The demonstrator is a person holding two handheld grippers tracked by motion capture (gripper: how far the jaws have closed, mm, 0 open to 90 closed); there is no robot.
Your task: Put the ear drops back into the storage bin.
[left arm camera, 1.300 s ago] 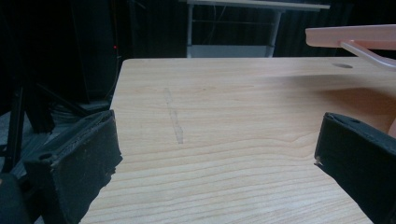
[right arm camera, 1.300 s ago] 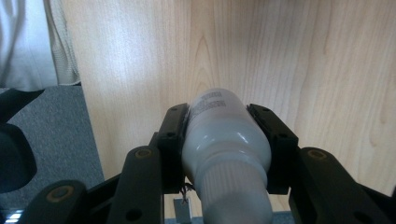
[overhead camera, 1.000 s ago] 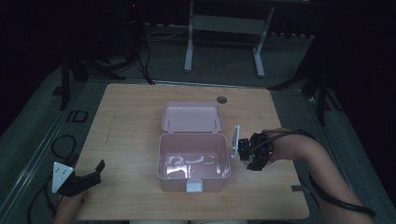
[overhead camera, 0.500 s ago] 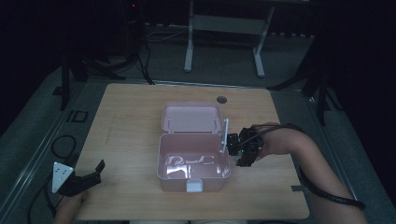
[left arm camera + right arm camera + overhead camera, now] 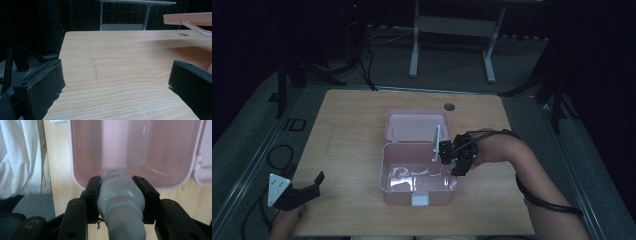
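1. Since a second ago, the right gripper [image 5: 451,155] has moved from the table beside the pink box [image 5: 412,192] to the box's right rim; the left gripper [image 5: 307,187] has kept its place.
2. High view: the right forearm comes in from the lower right, bent at the elbow, hand just right of the box. Its gripper points left over the rim, with open tray below it and the open lid [image 5: 414,126] lying flat behind. The left gripper rests near the table's [image 5: 352,125] front left corner, well apart from the box, with bare wood between them.
3. Left gripper view: its jaws stand wide apart with nothing between them, low over the wood. The box's lid edge [image 5: 187,18] shows at the upper right.
4. Right gripper view: the jaws clamp a white bottle [image 5: 120,195] by its body, cap end toward the camera. The bottle's far end reaches over the box's rim [image 5: 82,186], above the tray's bare floor. A white cloth [image 5: 22,157] hangs at the left, beyond the table edge.
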